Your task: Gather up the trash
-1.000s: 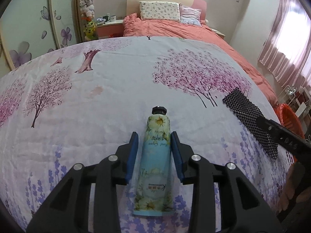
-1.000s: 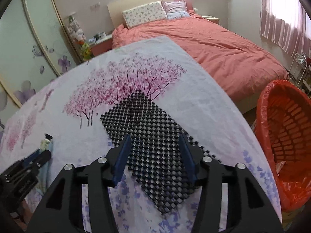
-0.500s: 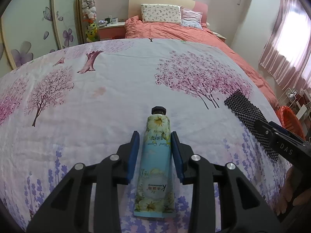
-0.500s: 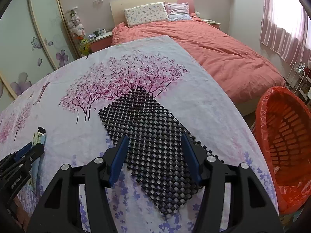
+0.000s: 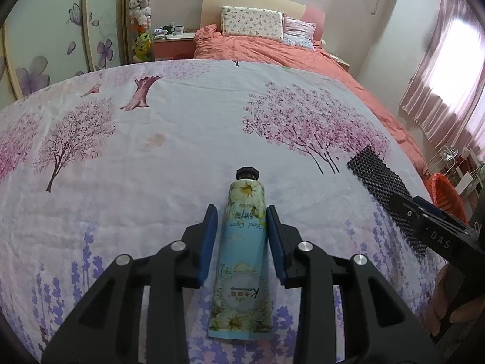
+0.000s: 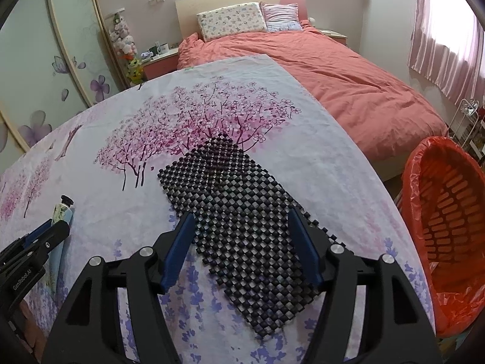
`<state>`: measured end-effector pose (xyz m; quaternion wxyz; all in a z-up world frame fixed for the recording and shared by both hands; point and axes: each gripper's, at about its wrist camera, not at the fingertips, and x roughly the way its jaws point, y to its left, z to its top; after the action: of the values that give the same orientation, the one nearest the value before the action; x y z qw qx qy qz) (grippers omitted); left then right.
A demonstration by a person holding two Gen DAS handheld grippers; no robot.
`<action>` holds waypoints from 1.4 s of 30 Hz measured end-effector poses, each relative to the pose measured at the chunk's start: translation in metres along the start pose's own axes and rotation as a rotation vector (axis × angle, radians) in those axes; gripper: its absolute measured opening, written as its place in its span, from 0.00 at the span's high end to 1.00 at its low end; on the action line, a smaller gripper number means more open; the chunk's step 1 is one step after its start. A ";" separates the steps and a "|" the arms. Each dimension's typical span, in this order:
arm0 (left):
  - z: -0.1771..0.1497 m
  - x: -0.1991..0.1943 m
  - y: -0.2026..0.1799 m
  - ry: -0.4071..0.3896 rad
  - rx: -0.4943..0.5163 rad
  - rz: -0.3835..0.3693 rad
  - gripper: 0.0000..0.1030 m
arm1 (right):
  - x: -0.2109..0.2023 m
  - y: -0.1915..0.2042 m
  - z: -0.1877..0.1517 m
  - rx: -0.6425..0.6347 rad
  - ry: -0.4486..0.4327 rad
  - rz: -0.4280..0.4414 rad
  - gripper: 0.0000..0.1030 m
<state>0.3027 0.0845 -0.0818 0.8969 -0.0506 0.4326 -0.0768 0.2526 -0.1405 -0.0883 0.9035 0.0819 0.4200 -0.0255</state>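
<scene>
Here the hand cream tube lies flat on the flowered sheet, cap at 12 o'clock, between the blue pads of the left gripper; whether the pads press on it I cannot tell. At 3 o'clock from the tube lies the black mesh mat. The right gripper stands over it, jaws just opening wider, not touching. The red-lined basket stands at 3 o'clock beside the sheet.

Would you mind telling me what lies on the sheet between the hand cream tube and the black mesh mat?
Nothing: in the right wrist view, only bare floral sheet separates the hand cream tube from the black mesh mat.
</scene>
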 end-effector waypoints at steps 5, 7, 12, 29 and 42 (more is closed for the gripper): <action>0.000 0.000 0.001 0.001 0.006 0.006 0.66 | 0.000 -0.001 -0.001 0.008 -0.002 0.011 0.38; 0.000 -0.001 0.001 0.001 0.009 0.008 0.66 | 0.000 -0.002 0.000 0.006 -0.001 0.009 0.38; 0.000 0.002 -0.009 0.008 0.046 0.043 0.64 | 0.001 0.002 0.000 -0.016 0.002 -0.045 0.48; -0.003 -0.003 -0.022 -0.009 0.099 0.087 0.73 | -0.028 -0.037 -0.004 0.128 -0.073 0.081 0.94; 0.003 -0.048 -0.045 -0.065 0.134 0.042 0.73 | -0.083 -0.044 0.001 0.126 -0.186 0.133 0.94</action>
<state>0.2710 0.0489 -0.0363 0.9133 0.0164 0.3980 -0.0849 0.1953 -0.1860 -0.0299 0.9313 0.1633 0.3256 0.0007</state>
